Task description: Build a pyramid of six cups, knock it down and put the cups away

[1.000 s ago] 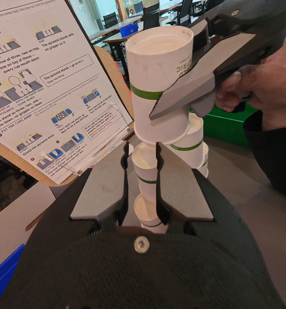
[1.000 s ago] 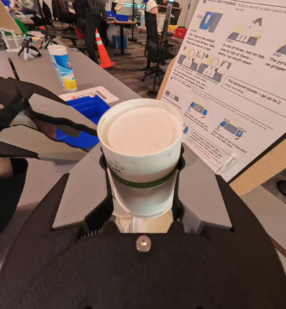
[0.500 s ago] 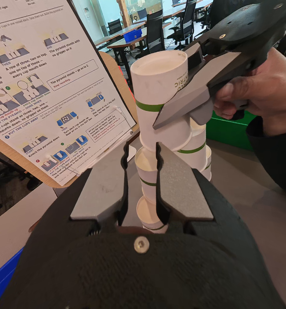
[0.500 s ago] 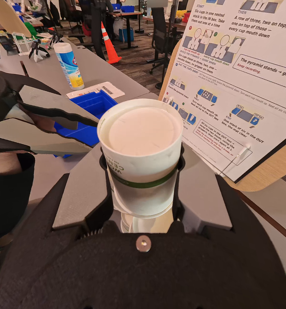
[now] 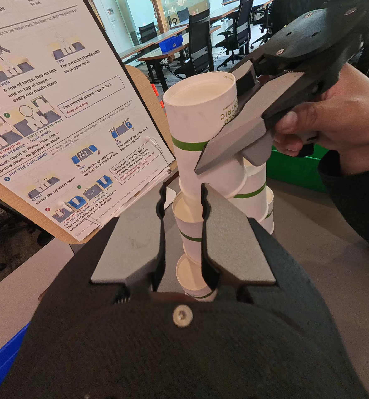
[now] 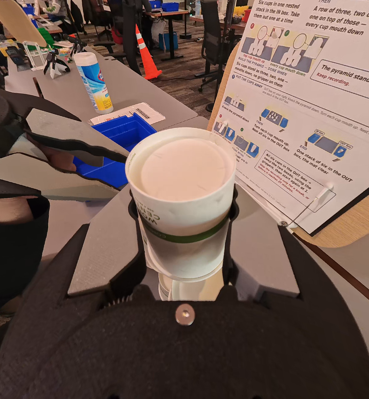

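Right wrist view showed the right gripper (image 6: 182, 235) clamped on the top cup (image 6: 180, 194), lowered closer onto the pyramid (image 5: 200, 226) than a second earlier, nearly capping it, while the left gripper (image 5: 182, 218) waited slightly apart.

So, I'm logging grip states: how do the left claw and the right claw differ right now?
The right claw is clamped on the top cup, which is mouth down. The left claw holds nothing, and its fingers stand a narrow gap apart. The right claw is up high over the pyramid, while the left claw is lower and points at the lower cups. Both are black with grey fingers.
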`<state>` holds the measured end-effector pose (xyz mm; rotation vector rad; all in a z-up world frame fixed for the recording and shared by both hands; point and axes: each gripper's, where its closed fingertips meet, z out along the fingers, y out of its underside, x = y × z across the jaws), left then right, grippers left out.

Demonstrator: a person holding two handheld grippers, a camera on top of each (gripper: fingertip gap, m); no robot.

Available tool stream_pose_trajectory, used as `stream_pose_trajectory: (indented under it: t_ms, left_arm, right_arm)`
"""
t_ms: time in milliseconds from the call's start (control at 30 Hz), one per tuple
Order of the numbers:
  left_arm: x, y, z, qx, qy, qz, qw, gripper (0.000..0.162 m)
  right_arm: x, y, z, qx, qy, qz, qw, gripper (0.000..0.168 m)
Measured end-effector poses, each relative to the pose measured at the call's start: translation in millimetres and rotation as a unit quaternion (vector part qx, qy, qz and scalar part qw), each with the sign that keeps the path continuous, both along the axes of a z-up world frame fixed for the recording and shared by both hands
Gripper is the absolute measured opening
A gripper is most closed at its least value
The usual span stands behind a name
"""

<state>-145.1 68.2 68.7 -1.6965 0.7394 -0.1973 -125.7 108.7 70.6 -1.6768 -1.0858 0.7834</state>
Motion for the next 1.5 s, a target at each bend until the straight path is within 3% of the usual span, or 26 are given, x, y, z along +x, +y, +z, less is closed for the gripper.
stream_pose_trajectory:
  t_ms: [33,867,1133,1333,1500]
  left_arm:
    - [0.1,0.1,-0.2,0.0,0.0,0.0,1.0,0.03]
    - [0.1,0.3,-1.6,-0.001,0.004,0.0,1.0,0.03]
    - [-1.6,0.5,-0.9,-0.001,0.002,0.001,1.0,0.03]
    - [-6.8,1.8,1.5,0.0,-0.01,0.008,1.0,0.032]
    - [-14.4,3.2,9.6,0.01,-0.033,0.023,0.999,0.047]
  right_arm:
    - [0.2,0.1,-0.2,0.0,0.0,0.0,1.0,0.086]
    - [2.2,3.1,-0.7,-0.002,0.005,0.001,1.0,0.085]
    - [5.7,4.3,7.8,0.005,0.025,-0.007,1.0,0.093]
    - [23.9,-2.1,39.8,0.047,0.078,-0.027,0.995,0.105]
    - [57.0,-18.3,85.0,0.119,0.155,-0.055,0.979,0.108]
